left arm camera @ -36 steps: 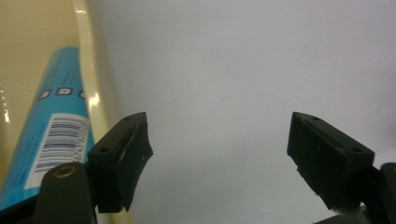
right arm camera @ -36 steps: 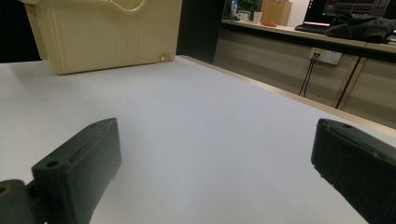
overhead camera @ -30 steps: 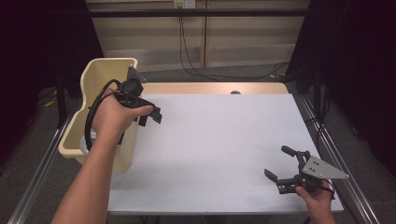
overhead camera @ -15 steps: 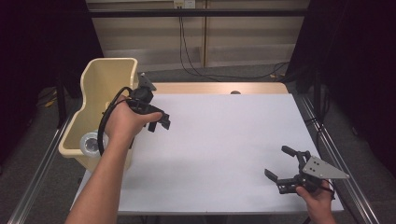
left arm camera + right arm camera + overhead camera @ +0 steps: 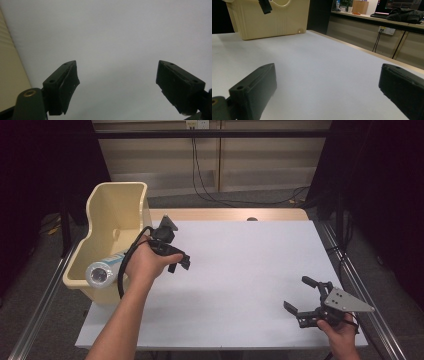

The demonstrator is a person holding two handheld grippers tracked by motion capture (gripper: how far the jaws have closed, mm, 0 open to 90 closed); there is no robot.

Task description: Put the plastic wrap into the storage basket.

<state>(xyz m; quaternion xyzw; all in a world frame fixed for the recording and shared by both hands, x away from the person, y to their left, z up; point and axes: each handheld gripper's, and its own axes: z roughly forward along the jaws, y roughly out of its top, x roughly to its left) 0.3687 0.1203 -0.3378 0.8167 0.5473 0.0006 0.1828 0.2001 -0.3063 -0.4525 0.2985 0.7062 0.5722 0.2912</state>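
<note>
A cream plastic bin [image 5: 116,202] stands at the table's left edge, and a clear bottle [image 5: 100,273] with a bluish label lies in its near end. My left gripper [image 5: 178,266] hovers over the white table [image 5: 240,260] just right of the bin. Its jaws have just been opening and hold nothing. In the left gripper view the left gripper [image 5: 117,82] stands open above bare table, with the bin wall [image 5: 7,70] at the left. My right gripper [image 5: 296,293] rests open and empty near the front right corner. In the right gripper view the right gripper [image 5: 327,87] faces the distant bin [image 5: 269,20].
A wooden strip [image 5: 225,214] runs along the table's far edge. Metal rails [image 5: 350,270] flank both sides. Cables [image 5: 200,170] hang from a wall socket behind. A black cable loops from the left gripper around the wrist.
The left hand has moved from above the bin to the right and down over the table. The bottle in the bin has come into sight. The right hand has stayed put.
</note>
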